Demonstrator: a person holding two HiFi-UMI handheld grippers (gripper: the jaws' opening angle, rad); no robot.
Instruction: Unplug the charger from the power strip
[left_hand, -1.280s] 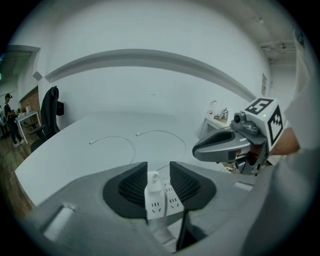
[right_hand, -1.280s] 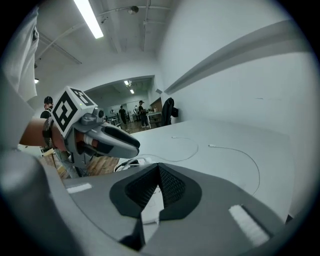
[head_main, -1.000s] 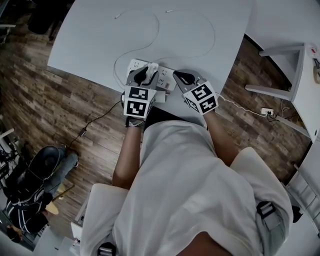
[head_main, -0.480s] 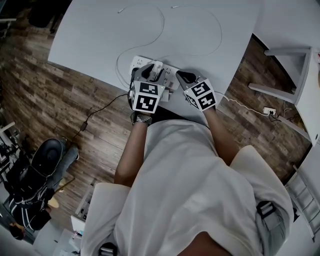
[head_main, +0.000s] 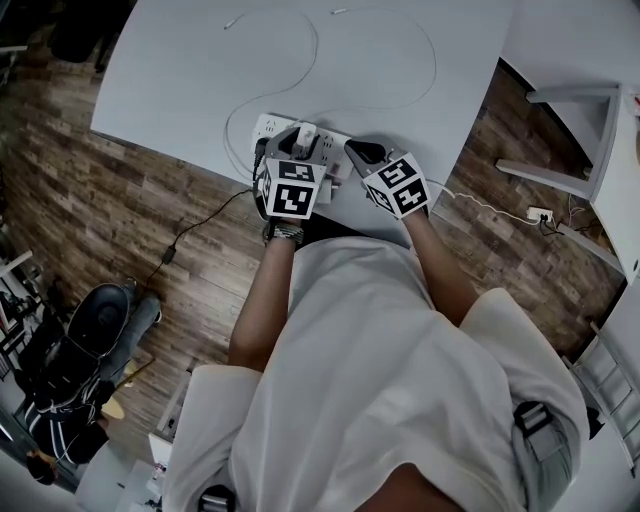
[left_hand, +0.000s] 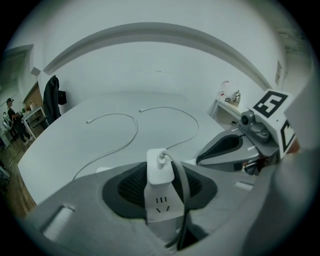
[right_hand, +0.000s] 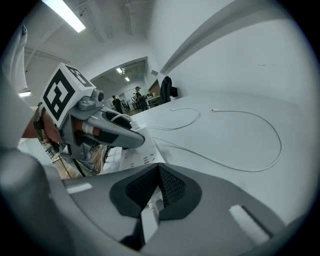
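Note:
A white power strip (head_main: 268, 130) lies near the front edge of the grey table (head_main: 170, 80). A white charger (head_main: 306, 133) stands plugged into it, its cable looping away over the table. In the left gripper view the charger (left_hand: 160, 167) rises from the strip (left_hand: 161, 207) between the dark pads of my left gripper (left_hand: 161, 175), which stands open around it. My right gripper (head_main: 362, 153) is at the strip's right end. In the right gripper view its pads meet at the tips (right_hand: 159, 172), with the strip's white end piece (right_hand: 150, 217) wedged in the gap.
Two thin white cables (head_main: 425, 60) curl across the far part of the table. The strip's cord runs right to a plug on the wooden floor (head_main: 538, 215). A white shelf unit (head_main: 585, 120) stands at the right. A black cable (head_main: 190, 232) and a chair (head_main: 95, 325) are at the left.
Both grippers have sunk closer to the power strip. The left jaws now sit lower around the charger, and the right gripper has settled on the strip's right end.

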